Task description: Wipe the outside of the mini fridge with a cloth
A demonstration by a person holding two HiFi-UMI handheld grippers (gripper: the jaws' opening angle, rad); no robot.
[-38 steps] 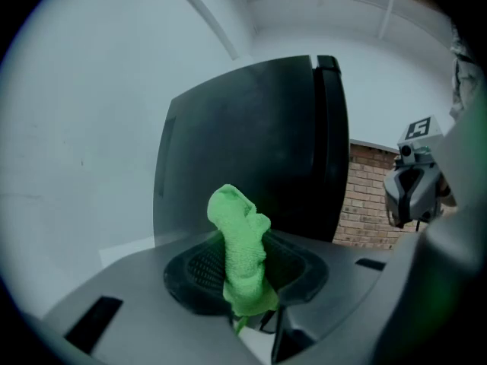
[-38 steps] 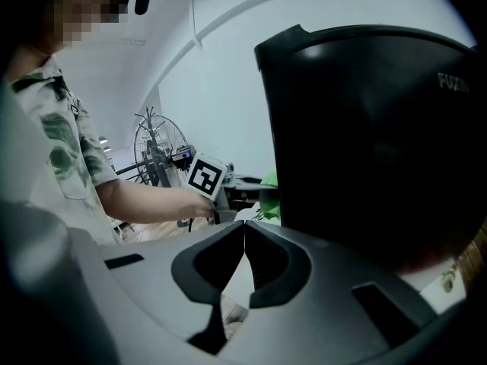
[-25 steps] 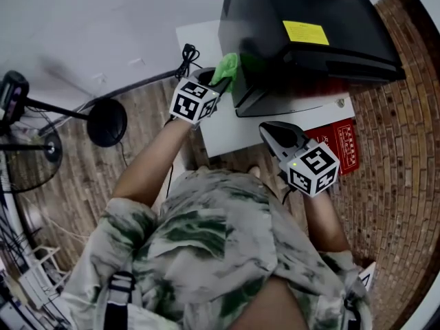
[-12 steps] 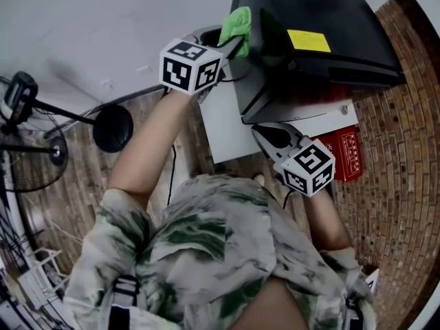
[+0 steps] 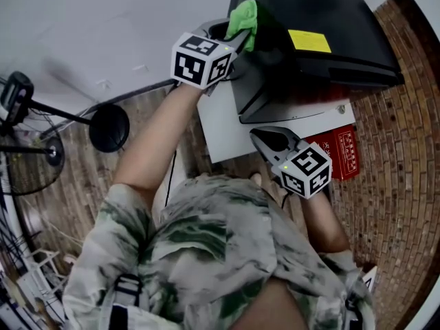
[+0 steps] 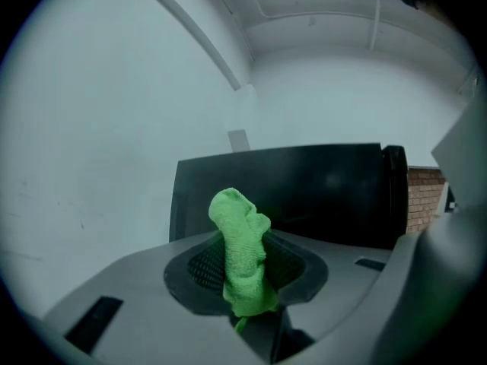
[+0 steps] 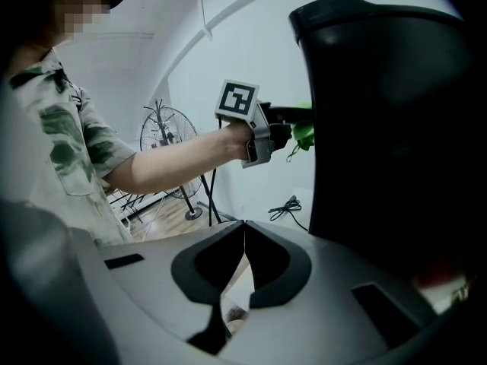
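Observation:
The black mini fridge [image 5: 323, 26] stands on a white platform [image 5: 227, 129] at the top of the head view. My left gripper [image 5: 240, 36] is shut on a green cloth [image 5: 244, 16], and the cloth lies against the fridge's upper left edge. In the left gripper view the green cloth [image 6: 243, 261] sticks up from the closed jaws with the fridge's dark side [image 6: 304, 192] just behind it. My right gripper [image 5: 265, 137] hangs lower, in front of the fridge's base, shut and holding nothing. The right gripper view shows the left gripper [image 7: 285, 124] with the cloth [image 7: 304, 134] at the fridge [image 7: 396, 128].
A red box [image 5: 340, 150] lies by the platform on the brick-pattern floor. A standing fan [image 5: 27, 150] and its round base [image 5: 108, 127] are at the left. A black cable [image 7: 293, 206] lies coiled on the floor near the white wall.
My left gripper has risen with the cloth from the fridge's lower left corner to its upper left edge. The right gripper has shifted slightly left.

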